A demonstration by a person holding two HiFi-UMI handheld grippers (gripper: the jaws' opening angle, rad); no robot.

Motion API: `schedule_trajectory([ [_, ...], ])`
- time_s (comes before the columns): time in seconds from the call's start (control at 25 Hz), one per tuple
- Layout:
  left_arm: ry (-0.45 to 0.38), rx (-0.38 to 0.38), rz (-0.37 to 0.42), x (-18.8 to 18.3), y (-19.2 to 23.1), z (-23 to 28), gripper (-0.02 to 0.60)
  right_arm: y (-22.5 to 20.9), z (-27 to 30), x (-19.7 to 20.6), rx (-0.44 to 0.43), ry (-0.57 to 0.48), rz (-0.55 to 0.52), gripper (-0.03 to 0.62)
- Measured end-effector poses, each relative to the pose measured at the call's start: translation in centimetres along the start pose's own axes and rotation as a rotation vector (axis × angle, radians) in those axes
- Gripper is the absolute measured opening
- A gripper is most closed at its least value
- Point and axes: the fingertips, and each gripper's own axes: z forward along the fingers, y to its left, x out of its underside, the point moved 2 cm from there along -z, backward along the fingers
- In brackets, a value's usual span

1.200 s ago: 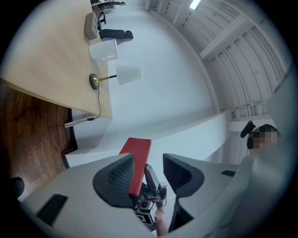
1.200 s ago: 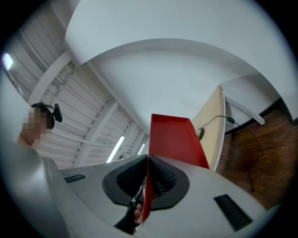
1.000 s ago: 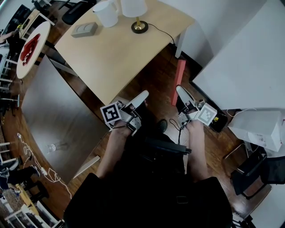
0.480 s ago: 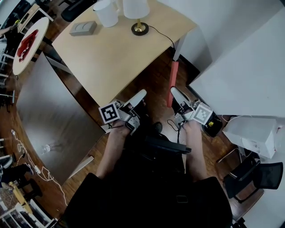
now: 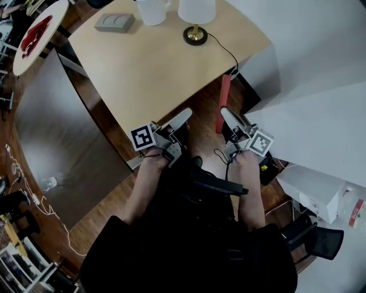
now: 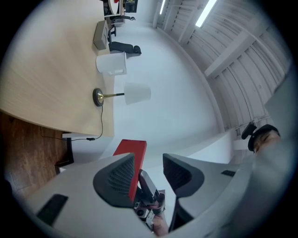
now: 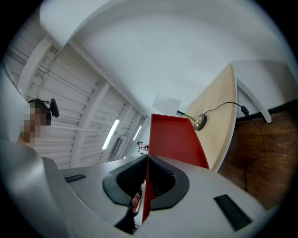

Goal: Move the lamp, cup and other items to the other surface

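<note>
A red flat tray [image 5: 224,103] hangs edge-up over the wood floor, with my right gripper [image 5: 229,119] shut on its near edge; the right gripper view shows its pads pressed on the thin red tray [image 7: 174,137]. My left gripper [image 5: 180,119] is beside it at the left, open and empty, and the red tray [image 6: 130,151] shows behind its jaws. On the far end of the light wooden table [image 5: 154,68] stand a lamp [image 5: 196,14] with a white shade and brass base, a white cup [image 5: 153,8] and a grey box [image 5: 114,22]. Both grippers are short of the table's near corner.
The lamp's black cable [image 5: 226,54] runs off the table's right edge to the floor. A white surface [image 5: 320,131] lies at the right, a dark grey table [image 5: 63,131] at the left. A white box [image 5: 311,191] and a black chair [image 5: 320,240] stand at the lower right.
Both grippers have moved forward toward the wooden table's near corner, the right one carrying the red tray along. The lamp, cup and box have not moved on the table.
</note>
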Motion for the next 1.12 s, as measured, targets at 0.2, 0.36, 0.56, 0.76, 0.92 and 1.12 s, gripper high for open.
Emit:
schedule_trajectory([
  [0.2, -0.033, 0.005, -0.023, -7.1, 2.6, 1.8, 0.215, -3.2, 7.1, -2.2, 0.017, 0.045, -0.003, 0.032],
  [0.36, -0.049, 0.011, -0.045, -10.6, 3.9, 2.9, 0.215, -4.9, 10.9, -3.7, 0.03, 0.077, -0.026, 0.032],
  [0.56, -0.073, 0.015, -0.065, -14.0, 4.7, 3.0, 0.215, -6.5, 14.3, -4.7, 0.066, 0.11, -0.053, 0.032],
  [0.76, -0.11, 0.018, -0.073, -17.7, 5.4, 1.9, 0.215, -7.6, 18.3, -3.8, 0.073, 0.166, -0.053, 0.032],
  [0.92, -0.133, 0.012, -0.067, -20.6, 6.5, 0.7, 0.215, -8.8, 21.7, -3.5, 0.1, 0.223, -0.124, 0.032],
  [1.12, -0.172, 0.017, -0.083, -22.2, 7.0, -0.8, 0.215, -10.3, 24.0, -2.5, 0.138, 0.304, -0.169, 0.032],
])
